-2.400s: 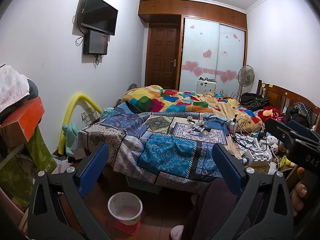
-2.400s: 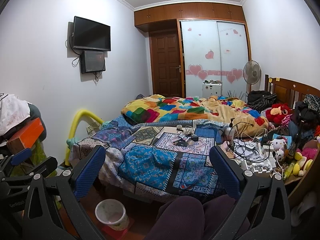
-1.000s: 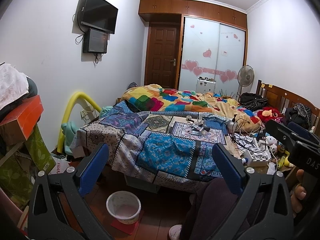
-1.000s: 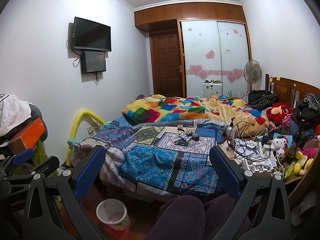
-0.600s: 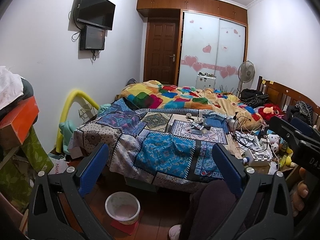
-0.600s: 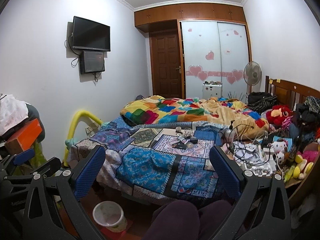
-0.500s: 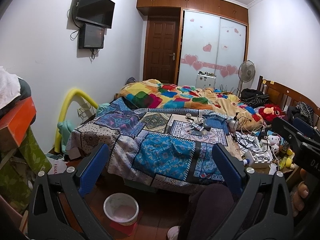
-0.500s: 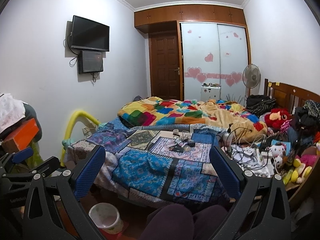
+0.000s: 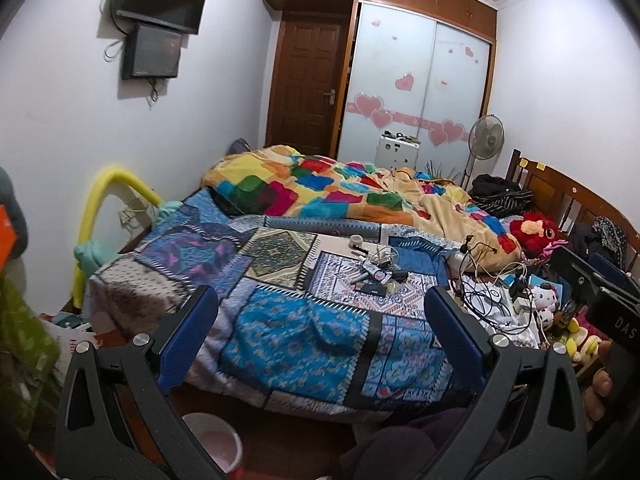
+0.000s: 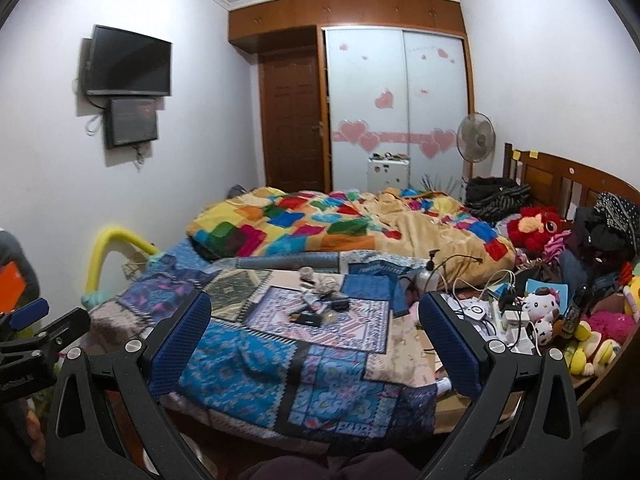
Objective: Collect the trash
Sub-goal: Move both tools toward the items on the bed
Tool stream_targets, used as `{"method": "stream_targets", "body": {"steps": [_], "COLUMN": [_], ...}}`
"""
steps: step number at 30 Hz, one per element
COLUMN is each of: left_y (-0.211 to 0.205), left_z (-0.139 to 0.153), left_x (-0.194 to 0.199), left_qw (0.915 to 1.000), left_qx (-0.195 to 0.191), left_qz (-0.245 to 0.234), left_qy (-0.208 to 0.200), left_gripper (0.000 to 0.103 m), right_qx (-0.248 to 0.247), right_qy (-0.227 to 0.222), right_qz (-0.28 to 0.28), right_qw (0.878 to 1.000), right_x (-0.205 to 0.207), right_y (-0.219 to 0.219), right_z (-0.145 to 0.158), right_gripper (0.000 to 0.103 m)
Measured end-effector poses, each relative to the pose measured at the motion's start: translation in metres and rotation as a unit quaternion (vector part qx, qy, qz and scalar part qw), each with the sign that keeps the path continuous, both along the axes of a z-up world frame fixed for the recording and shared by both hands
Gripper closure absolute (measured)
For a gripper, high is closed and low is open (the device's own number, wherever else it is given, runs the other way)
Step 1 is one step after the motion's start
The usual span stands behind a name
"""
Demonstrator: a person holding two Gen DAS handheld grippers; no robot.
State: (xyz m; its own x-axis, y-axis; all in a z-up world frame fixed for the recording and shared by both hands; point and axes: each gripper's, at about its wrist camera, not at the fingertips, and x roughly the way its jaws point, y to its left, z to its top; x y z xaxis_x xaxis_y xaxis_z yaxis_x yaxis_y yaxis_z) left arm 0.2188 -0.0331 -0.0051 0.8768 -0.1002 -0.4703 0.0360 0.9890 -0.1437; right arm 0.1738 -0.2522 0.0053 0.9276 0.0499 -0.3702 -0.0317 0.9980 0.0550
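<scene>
Both grippers are facing a cluttered bedroom, each with its jaws standing wide apart and gripping nothing. The left gripper (image 9: 320, 336) is hanging above the near edge of the bed (image 9: 304, 336), and the right gripper (image 10: 316, 332) is doing the same from a slightly higher, more rightward spot.

Only the left wrist view is showing the white waste bin (image 9: 214, 438), which is sitting on the floor below the bed's near corner, half hidden behind the left finger. In the right wrist view that spot is cut off by the gripper frame, so the bin cannot be made out there. The left view is also catching part of the right gripper and the fingers (image 9: 600, 392) holding it at the right edge; the right view is catching the left gripper at its left edge.

A small heap of loose items (image 9: 374, 274) is lying on the patchwork blanket in the middle of the bed, well apart from the bin; what each piece is cannot be told. The right view is giving a fuller look at the tangle of cables (image 10: 476, 308) and the plush toys (image 10: 540, 304) beside the headboard (image 10: 560, 176).
</scene>
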Motion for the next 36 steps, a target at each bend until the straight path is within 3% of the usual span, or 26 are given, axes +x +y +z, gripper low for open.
{"method": "stream_targets", "body": {"steps": [10,12,19,26,32,34,36], "left_y": [-0.035,-0.042,-0.063,-0.078,-0.086,-0.088,-0.091], "left_z": [-0.047,-0.061,-0.114,-0.162,-0.195,-0.203,-0.211], "left_x": [0.114,0.137,0.201,0.255,0.288,0.298,0.307], "left_qw": [0.9982,0.9973,0.9917,0.9846,0.9795,0.9786,0.9765], "left_qx": [0.01,0.01,0.008,-0.003,0.005,0.008,0.016], "left_qz": [-0.017,-0.019,-0.034,-0.041,-0.052,-0.056,-0.062], "left_qy": [0.056,0.071,0.123,0.17,0.194,0.198,0.206], "left_gripper": [0.0,0.006,0.007,0.007,0.007,0.011,0.019], "right_qx": [-0.019,-0.013,0.036,0.05,0.034,0.031,0.021], "right_qy": [0.079,0.109,0.19,0.223,0.249,0.264,0.281], "right_qz": [-0.01,0.0,0.016,0.038,0.087,0.11,0.139], "right_qw": [0.997,0.994,0.981,0.973,0.964,0.958,0.949], "right_x": [0.093,0.114,0.182,0.241,0.284,0.297,0.311], "right_y": [-0.037,-0.046,-0.076,-0.085,-0.072,-0.065,-0.054], "right_z": [-0.039,-0.056,-0.106,-0.142,-0.176,-0.188,-0.202], "right_gripper": [0.0,0.0,0.0,0.0,0.02,0.035,0.043]}}
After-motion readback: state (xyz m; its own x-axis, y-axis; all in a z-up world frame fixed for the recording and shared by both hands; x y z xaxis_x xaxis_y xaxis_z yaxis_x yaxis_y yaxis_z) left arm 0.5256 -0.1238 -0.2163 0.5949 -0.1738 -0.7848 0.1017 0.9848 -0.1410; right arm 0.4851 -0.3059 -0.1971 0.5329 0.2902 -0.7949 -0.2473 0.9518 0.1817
